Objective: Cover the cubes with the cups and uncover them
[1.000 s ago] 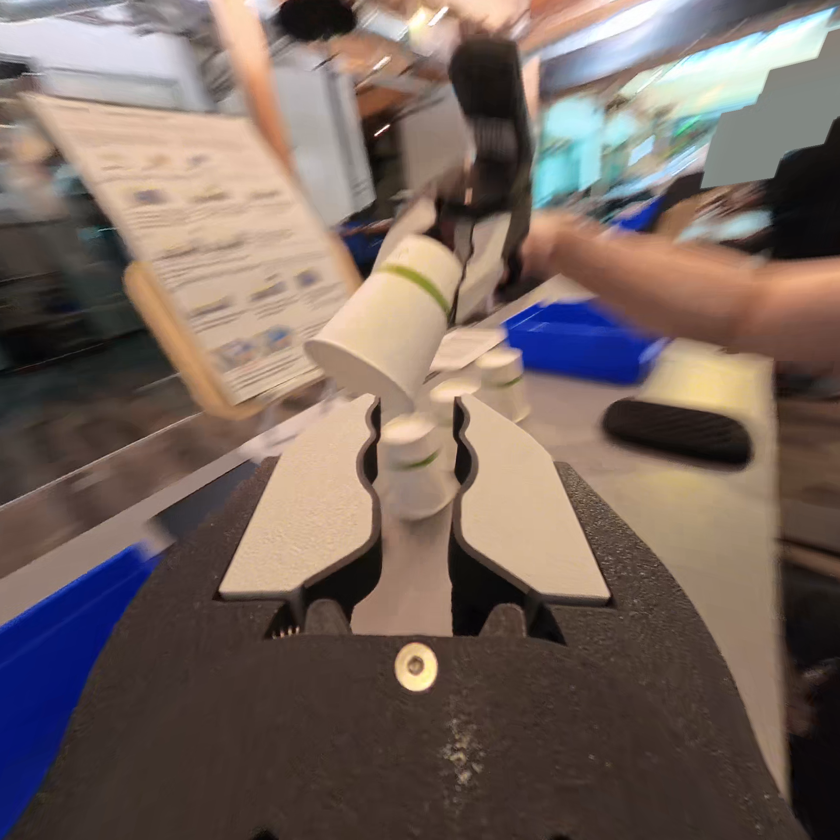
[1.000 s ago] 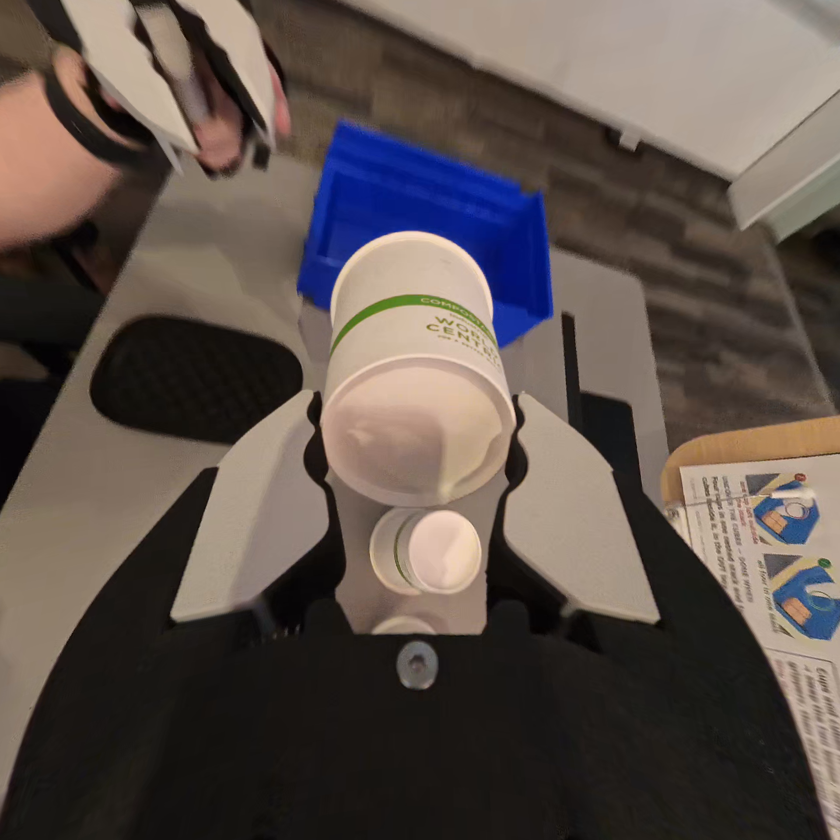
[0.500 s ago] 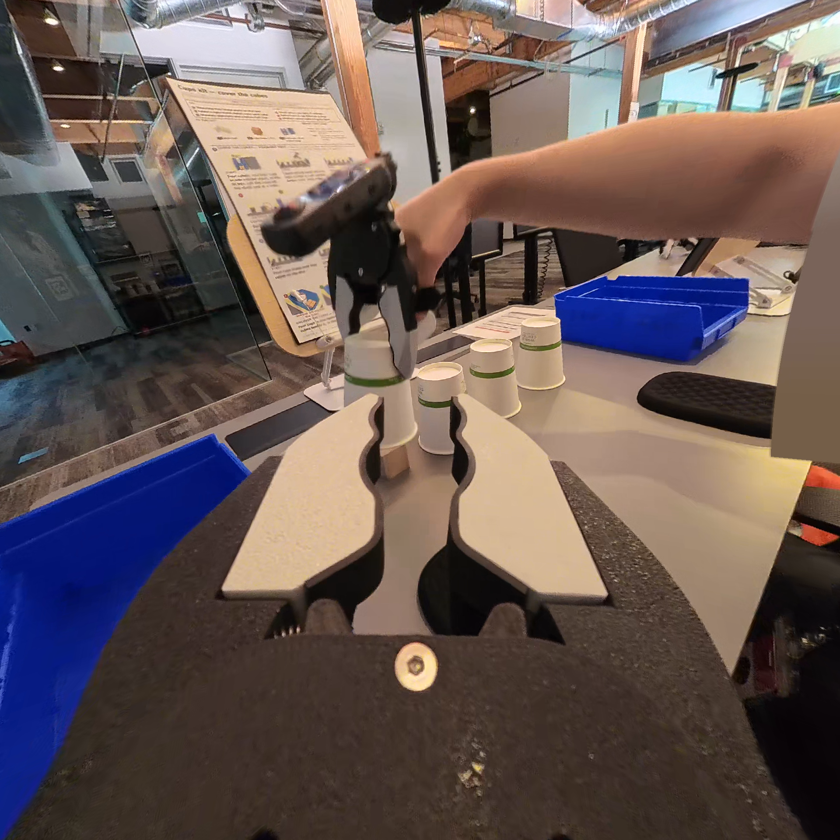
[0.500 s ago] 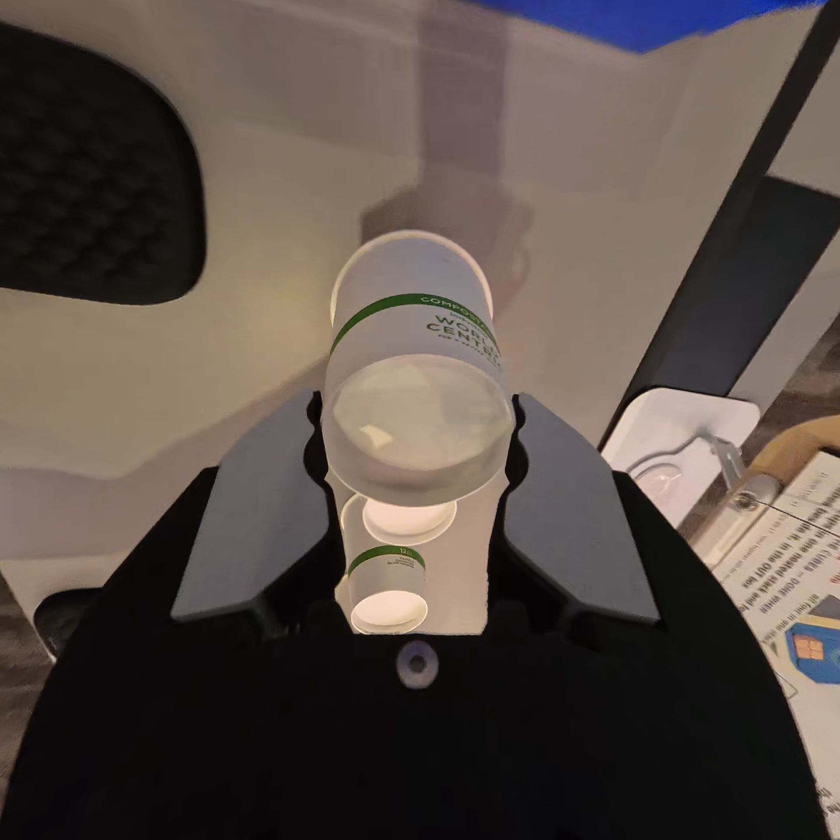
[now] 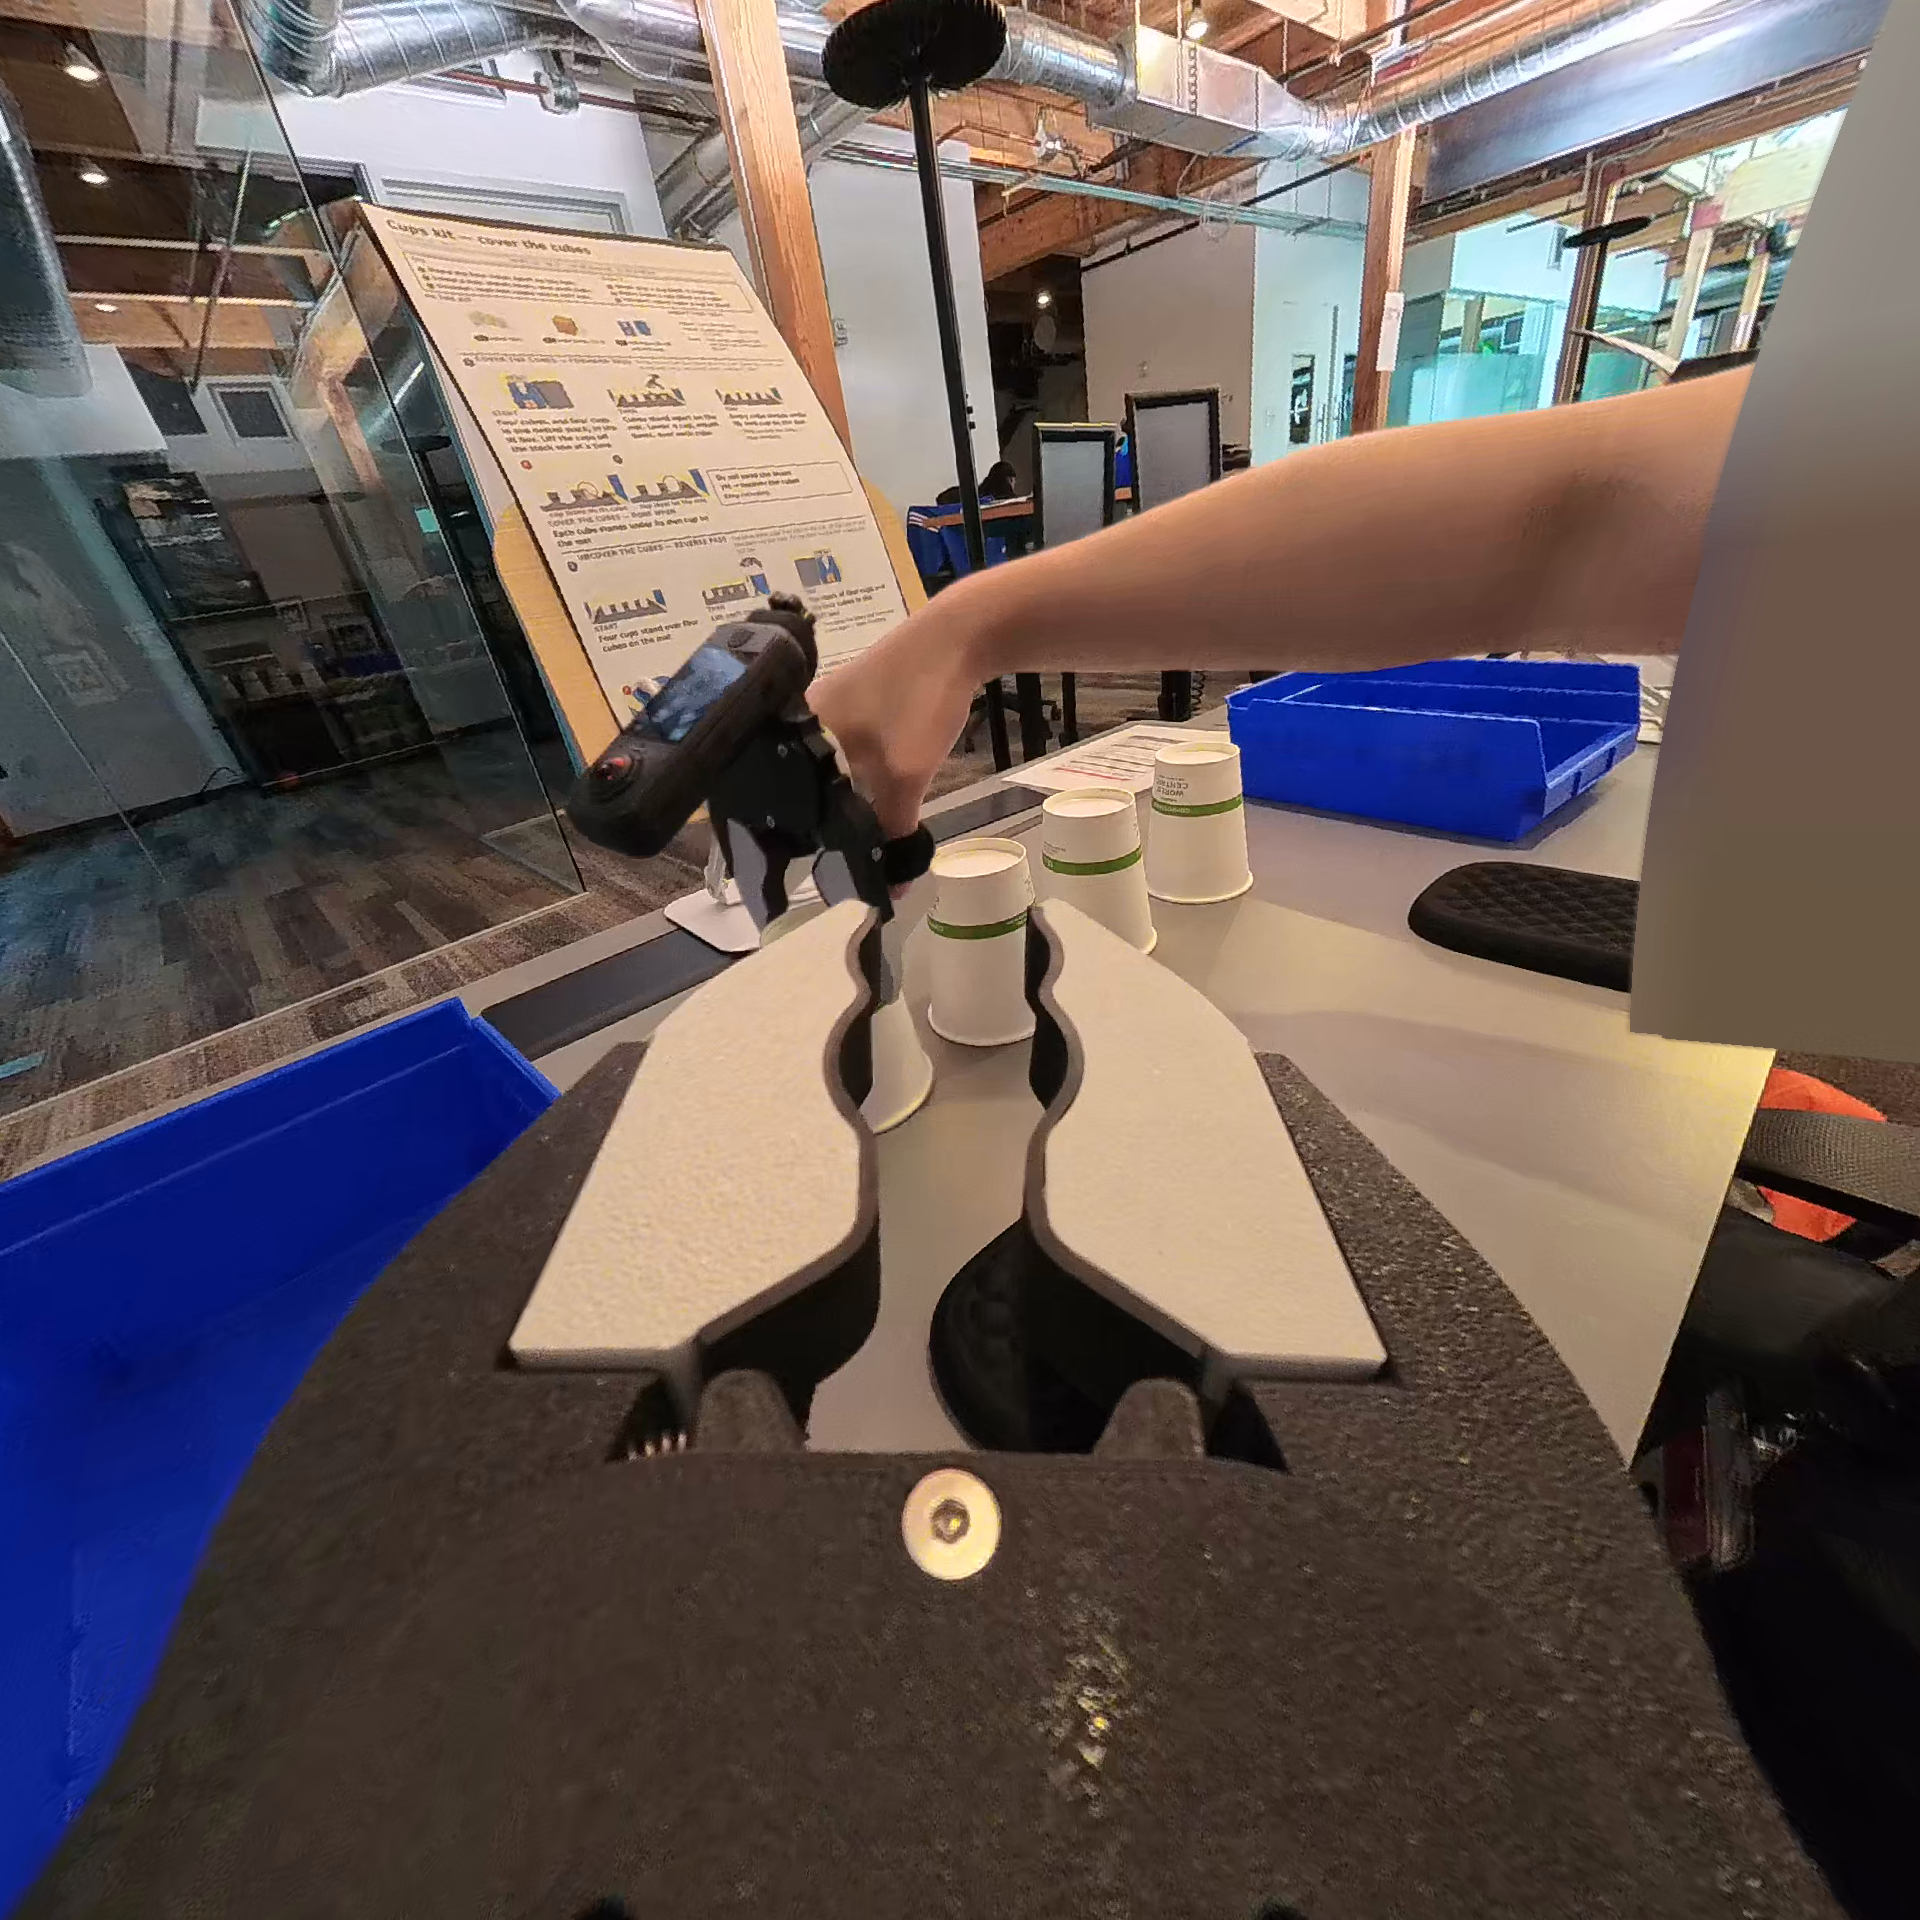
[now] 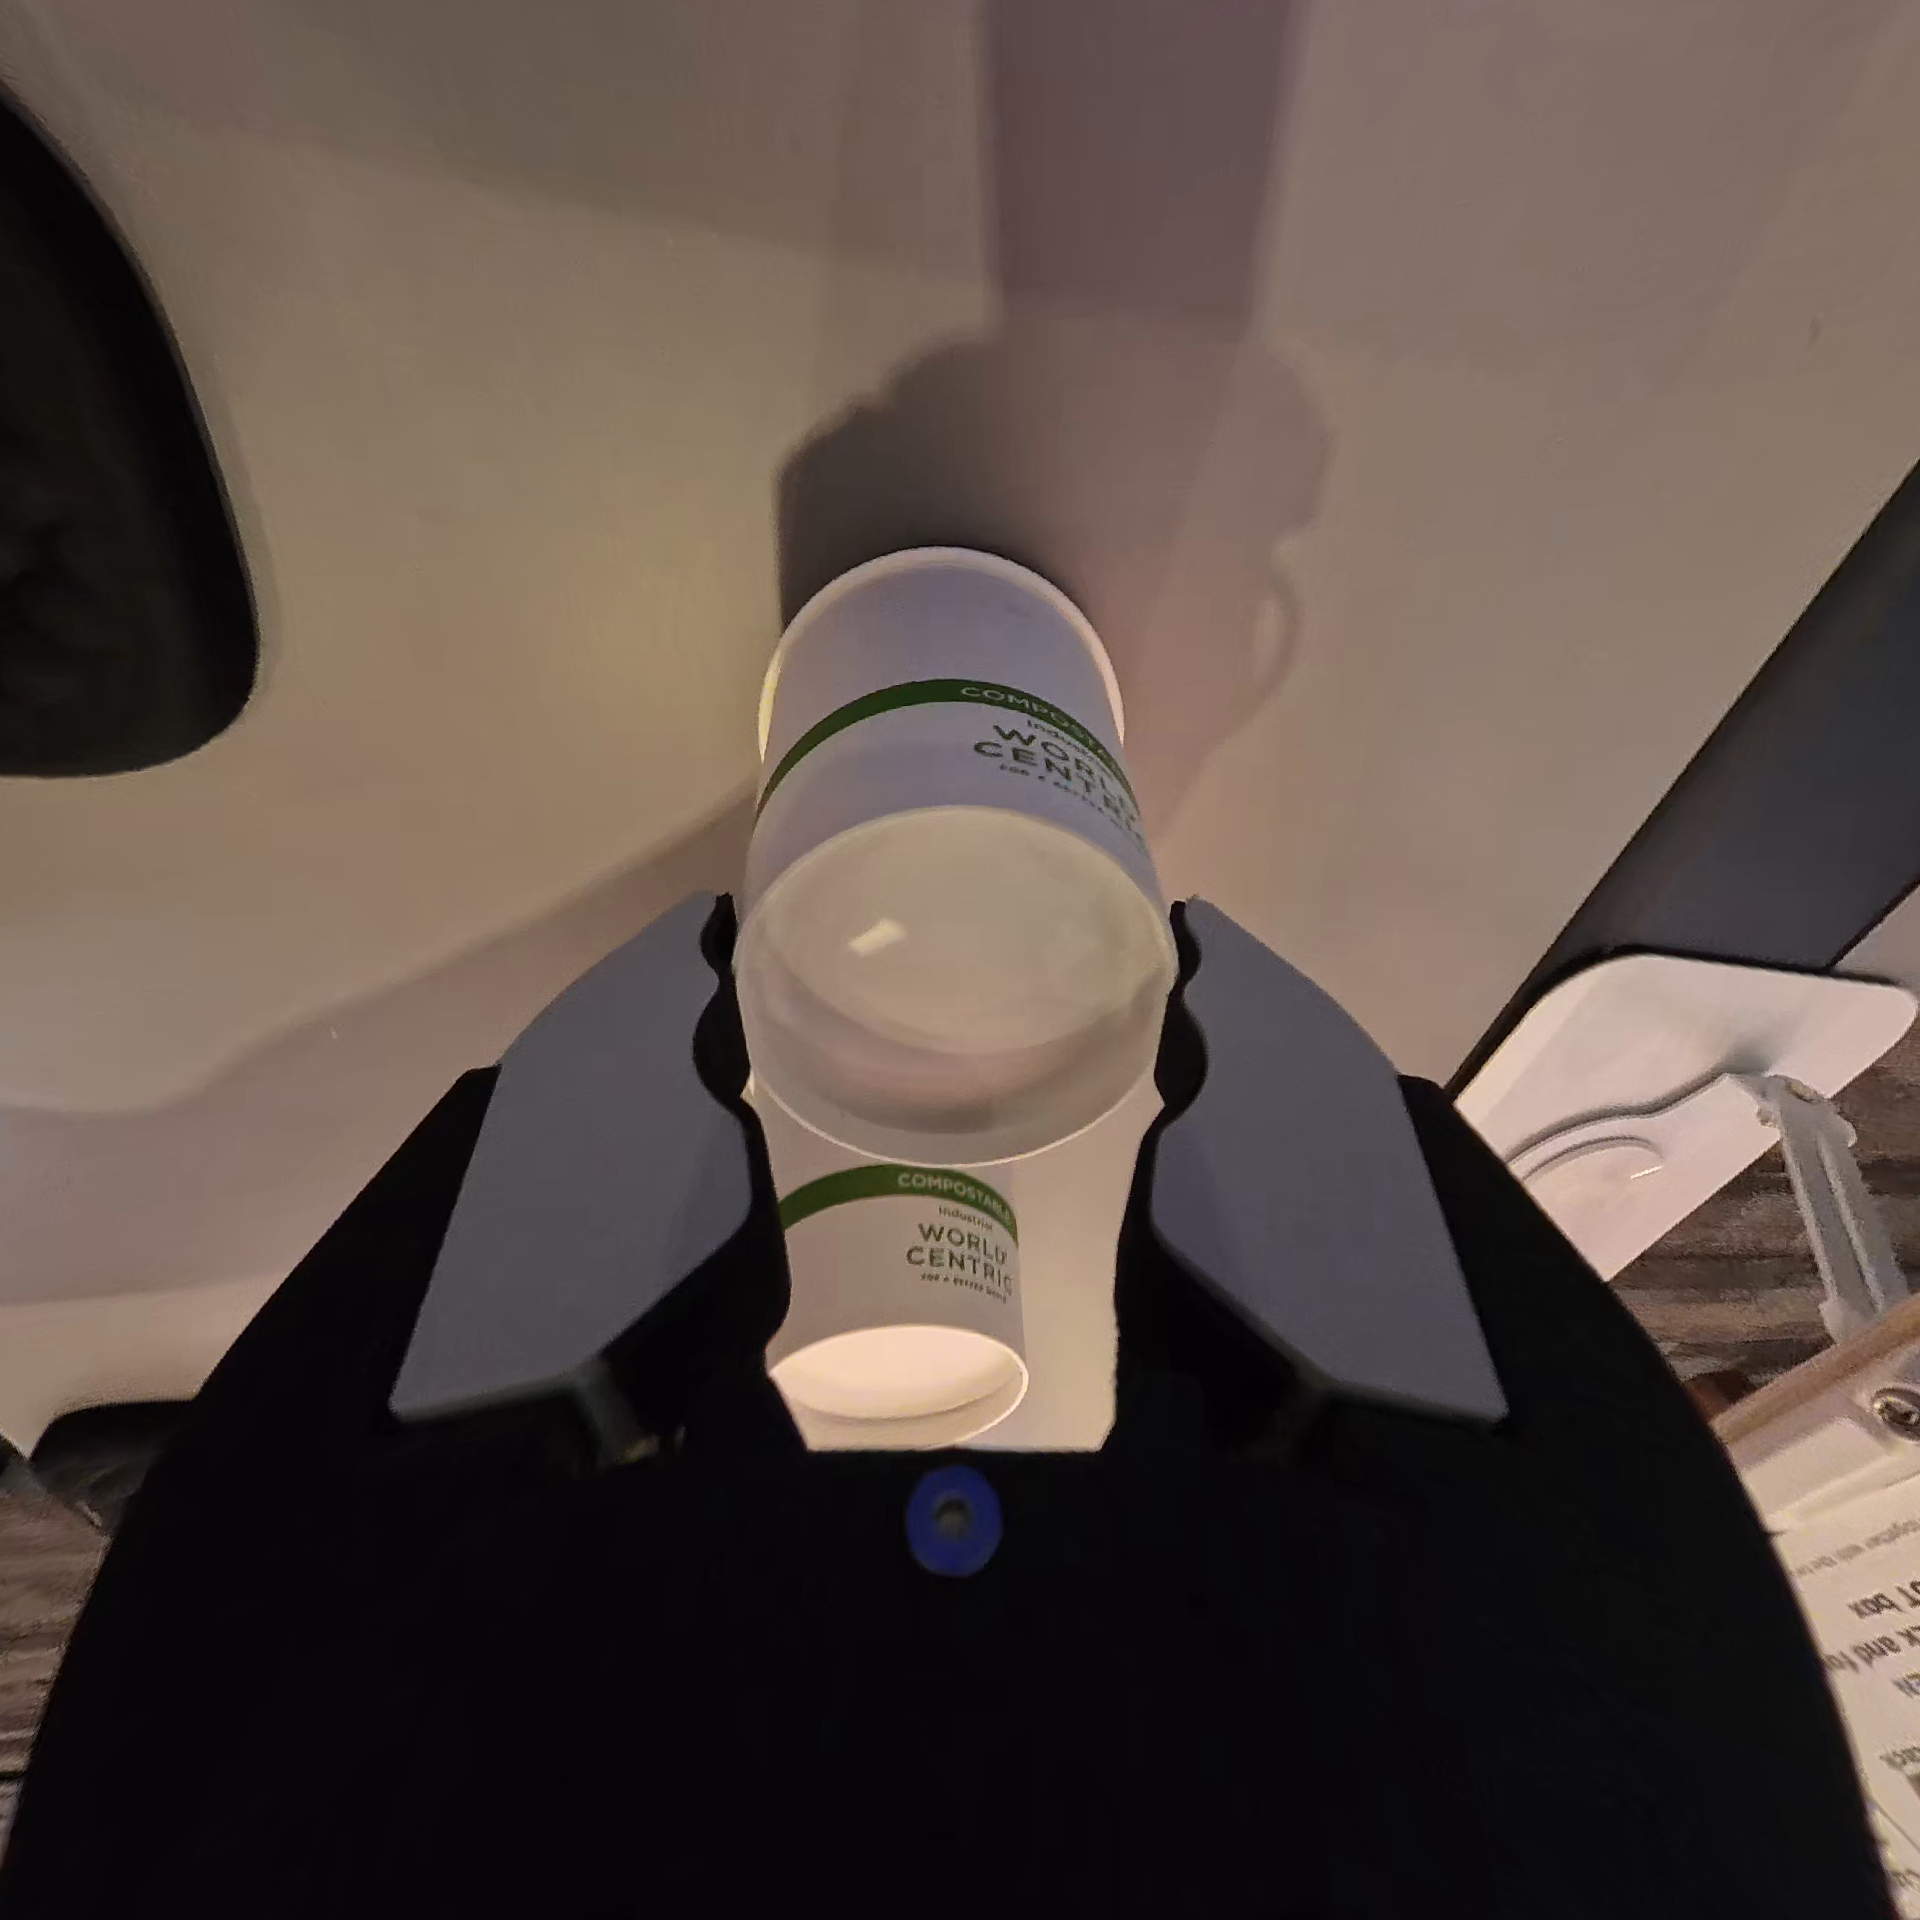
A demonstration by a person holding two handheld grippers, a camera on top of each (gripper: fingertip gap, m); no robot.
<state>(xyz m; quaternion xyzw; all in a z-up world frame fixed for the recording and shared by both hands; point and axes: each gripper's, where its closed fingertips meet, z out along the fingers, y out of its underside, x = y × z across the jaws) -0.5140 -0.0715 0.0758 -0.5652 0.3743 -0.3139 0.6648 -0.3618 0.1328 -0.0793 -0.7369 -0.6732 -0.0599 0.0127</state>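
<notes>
Right gripper [image 6: 951, 997]: fingers [image 6: 613, 1143] clamped on the closed base end of an inverted white cup [image 6: 940, 831] with a green band; one finger on each side of the base. The cup's rim points away from the fingers, down at the grey table [image 6: 468, 468]; whether the rim touches the surface cannot be told from this view. Seen from the left wrist view, this held cup [image 5: 896, 1070] is mostly hidden behind the left fingers, rim at table level.

Below the held cup, between the right fingers, a second inverted cup [image 6: 904, 1299] stands just beside it.

Left gripper [image 5: 951, 997]: fingers [image 5: 727, 1143] apart, holding nothing, hovering low over the table. Ahead of their gap stands an inverted cup [image 5: 982, 935]; two more inverted cups [image 5: 1096, 868] and [image 5: 1195, 821] continue the row beyond it, close together.

No cube visible in either view.

Other items: blue bin [image 5: 1444, 743] well beyond the right finger, another blue bin [image 5: 208, 1247] left of the left finger, black pad [image 5: 1527, 920] to the right, instruction board [image 5: 644, 457] behind the row.
</notes>
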